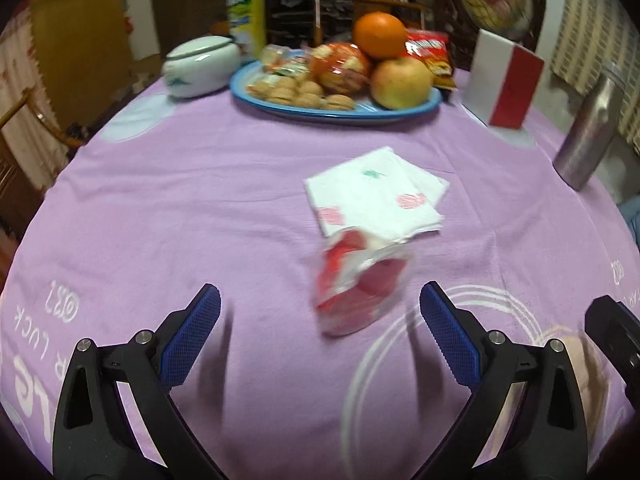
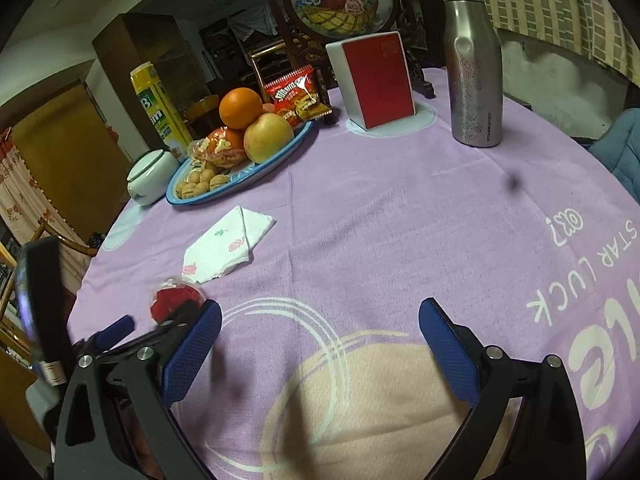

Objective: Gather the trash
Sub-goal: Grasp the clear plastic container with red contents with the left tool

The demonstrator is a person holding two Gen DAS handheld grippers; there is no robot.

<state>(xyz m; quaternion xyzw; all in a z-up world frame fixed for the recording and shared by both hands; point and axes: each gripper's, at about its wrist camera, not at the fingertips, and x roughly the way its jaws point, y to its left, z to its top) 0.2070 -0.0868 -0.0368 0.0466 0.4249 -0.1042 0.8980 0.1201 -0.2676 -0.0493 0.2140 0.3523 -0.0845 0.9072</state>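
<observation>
Left gripper [image 1: 320, 316] fingers spread wide, nothing held, low over the counter [image 1: 200, 200]. Red-and-clear plastic wrapper [image 1: 360, 280] lies just ahead between the fingers, not touching either, blurred. Its far end touches a folded floral napkin [image 1: 376, 196]. Right gripper [image 2: 320, 332] fingers also wide and empty, over the purple cloth; wrapper [image 2: 174, 298] sits well off to its left. Farther back: blue fruit plate [image 2: 280, 152], red-and-white box [image 2: 376, 80], steel bottle [image 2: 474, 64].
</observation>
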